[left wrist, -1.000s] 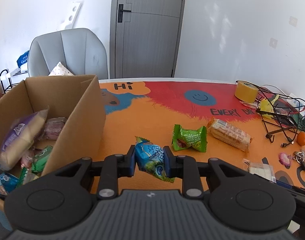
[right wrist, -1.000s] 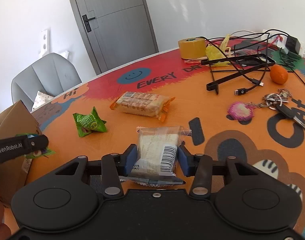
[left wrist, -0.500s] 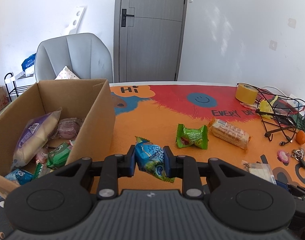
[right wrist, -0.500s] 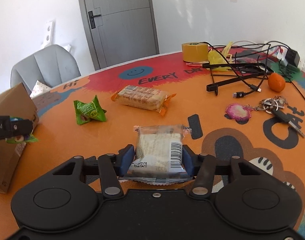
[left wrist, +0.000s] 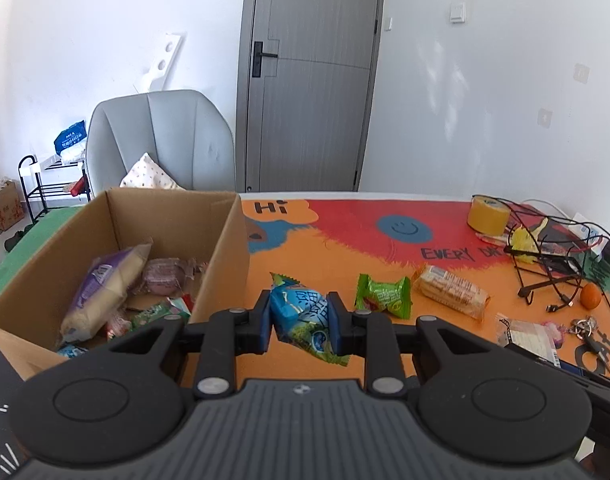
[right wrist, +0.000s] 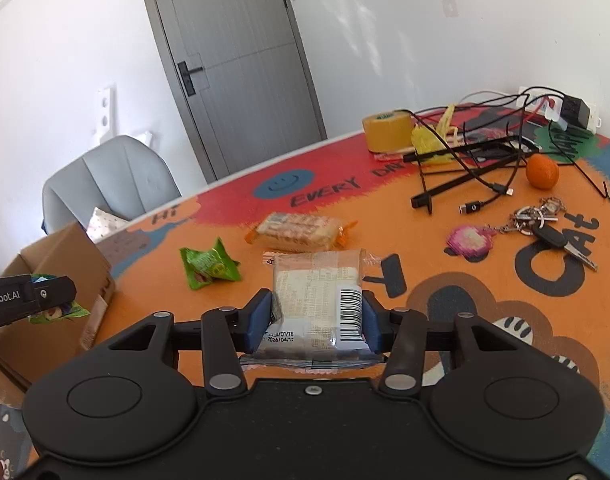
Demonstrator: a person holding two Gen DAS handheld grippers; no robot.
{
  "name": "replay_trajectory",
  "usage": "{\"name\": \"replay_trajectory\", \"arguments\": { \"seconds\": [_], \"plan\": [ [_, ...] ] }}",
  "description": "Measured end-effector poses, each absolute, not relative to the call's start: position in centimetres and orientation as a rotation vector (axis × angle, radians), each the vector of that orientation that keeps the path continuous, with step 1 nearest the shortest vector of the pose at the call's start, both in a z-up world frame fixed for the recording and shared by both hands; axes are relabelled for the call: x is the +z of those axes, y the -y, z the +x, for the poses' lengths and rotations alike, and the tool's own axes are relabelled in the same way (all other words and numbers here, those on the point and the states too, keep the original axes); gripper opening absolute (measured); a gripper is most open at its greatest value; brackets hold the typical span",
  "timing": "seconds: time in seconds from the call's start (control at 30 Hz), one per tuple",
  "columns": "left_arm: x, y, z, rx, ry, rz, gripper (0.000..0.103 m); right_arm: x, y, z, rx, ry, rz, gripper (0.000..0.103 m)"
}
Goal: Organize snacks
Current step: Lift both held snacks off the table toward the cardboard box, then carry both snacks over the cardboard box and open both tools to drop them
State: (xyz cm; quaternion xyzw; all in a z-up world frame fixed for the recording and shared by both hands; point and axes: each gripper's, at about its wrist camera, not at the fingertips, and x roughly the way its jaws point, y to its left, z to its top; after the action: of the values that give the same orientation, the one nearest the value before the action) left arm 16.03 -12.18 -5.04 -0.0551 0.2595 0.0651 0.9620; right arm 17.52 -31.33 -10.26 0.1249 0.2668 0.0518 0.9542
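Observation:
My left gripper (left wrist: 300,320) is shut on a blue snack packet (left wrist: 303,314), held above the orange table just right of an open cardboard box (left wrist: 225,248) that holds several snacks. My right gripper (right wrist: 317,318) is shut on a clear-wrapped white snack (right wrist: 319,292), lifted off the table. That same gripper and snack (left wrist: 531,334) show low at the right in the left wrist view. A green packet (left wrist: 383,294) (right wrist: 207,266) and a long biscuit pack (left wrist: 451,290) (right wrist: 299,232) lie on the table beyond. The left gripper's finger (right wrist: 33,296) shows by the box (right wrist: 53,264) at the right wrist view's left edge.
At the far right of the table (left wrist: 345,232) lie a tape roll (left wrist: 488,216), a black wire rack with cables (left wrist: 545,248), an orange (right wrist: 541,171) and keys (right wrist: 545,224). A grey chair (left wrist: 161,140) stands behind the box, and a grey door (left wrist: 309,76) behind that.
Both grippers have risen with their snacks. The white snack has come off the table. More of the box's inside shows in the left wrist view.

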Motion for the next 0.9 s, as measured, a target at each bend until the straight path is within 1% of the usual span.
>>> {"name": "replay_trajectory", "arguments": {
  "seconds": [0.37, 0.9],
  "plan": [
    [-2.5, 9.5, 13.3, 0.18, -0.449, -0.139, 0.026, -8.2, 29.4, 16.4, 0.202, -0.46, 0.284, 0.047],
    [-1.3, 2.3, 11.8, 0.29, -0.402, -0.226, 0.026, -6.3, 24.4, 16.3, 0.293, -0.434, 0.233, 0.047]
  ]
}}
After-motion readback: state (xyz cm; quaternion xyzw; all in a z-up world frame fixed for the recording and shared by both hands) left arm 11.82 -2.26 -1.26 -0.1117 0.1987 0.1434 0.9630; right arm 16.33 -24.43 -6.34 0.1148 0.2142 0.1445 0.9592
